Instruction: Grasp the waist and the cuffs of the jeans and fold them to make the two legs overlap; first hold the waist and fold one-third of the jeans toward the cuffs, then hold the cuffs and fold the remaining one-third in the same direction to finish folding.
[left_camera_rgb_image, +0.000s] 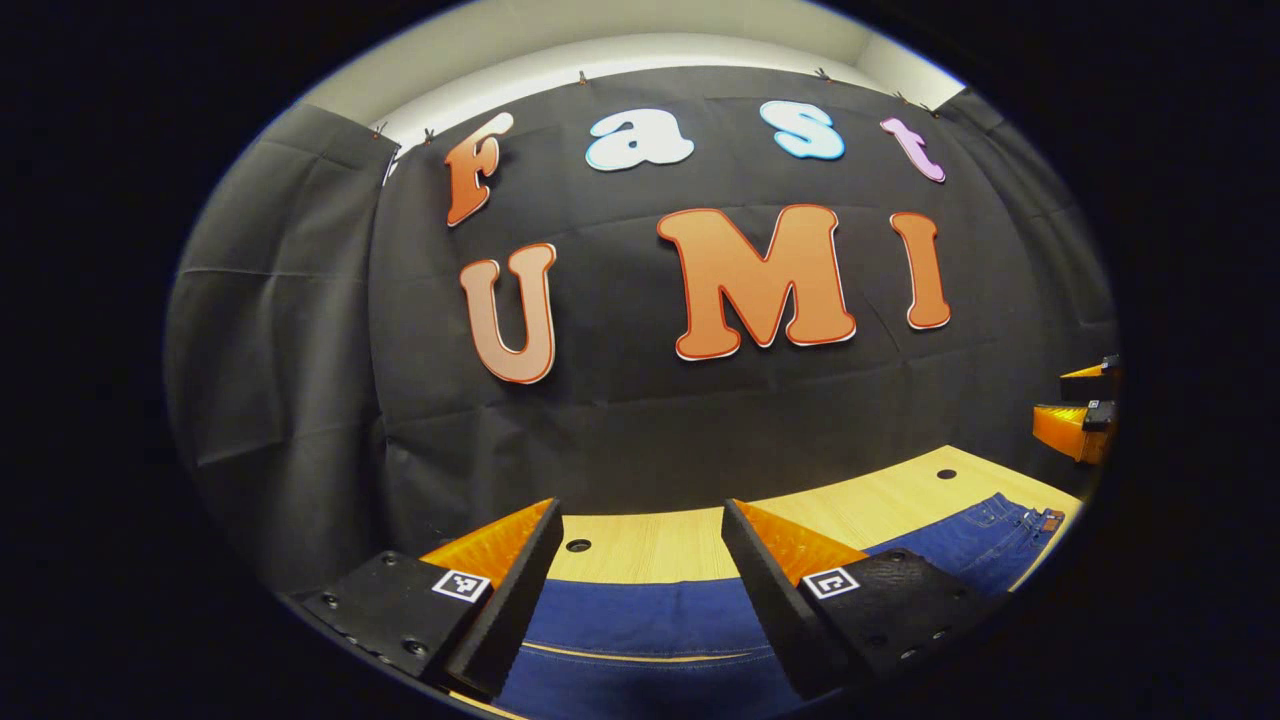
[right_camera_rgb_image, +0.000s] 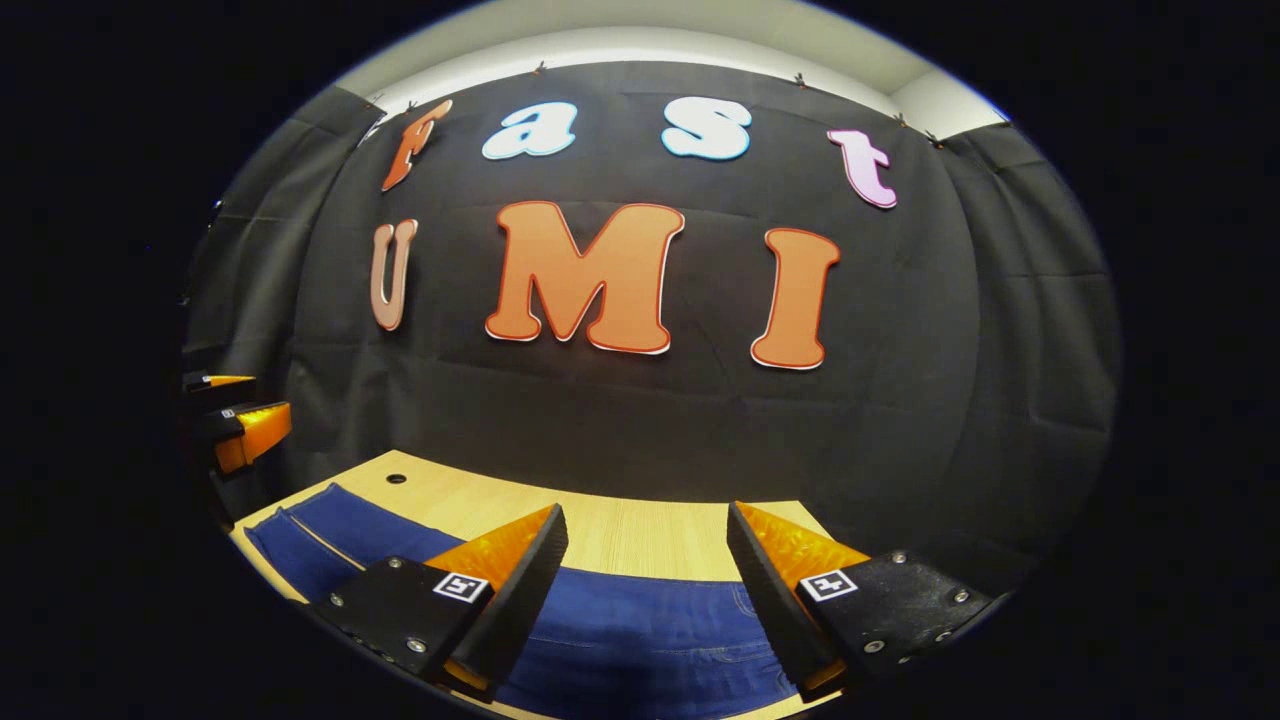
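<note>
Blue jeans (left_camera_rgb_image: 640, 625) lie flat on a light wooden table (left_camera_rgb_image: 650, 545). In the left gripper view they run off to the right, where the waist (left_camera_rgb_image: 1015, 520) with its leather patch lies. My left gripper (left_camera_rgb_image: 640, 520) hovers open just above the leg fabric, with nothing between its fingers. In the right gripper view the jeans (right_camera_rgb_image: 640, 630) spread under my right gripper (right_camera_rgb_image: 648, 520), which is open and holds nothing, and a leg (right_camera_rgb_image: 320, 530) stretches away to the left. Each view catches the other gripper at its edge: the right gripper (left_camera_rgb_image: 1075, 405), and the left gripper (right_camera_rgb_image: 240, 405).
The black cloth wall stands close behind the table's far edge. Small round holes (left_camera_rgb_image: 578, 546) (left_camera_rgb_image: 946, 474) (right_camera_rgb_image: 396, 479) dot the bare wood beyond the jeans. A strip of bare tabletop (right_camera_rgb_image: 640, 530) runs between the jeans and the wall.
</note>
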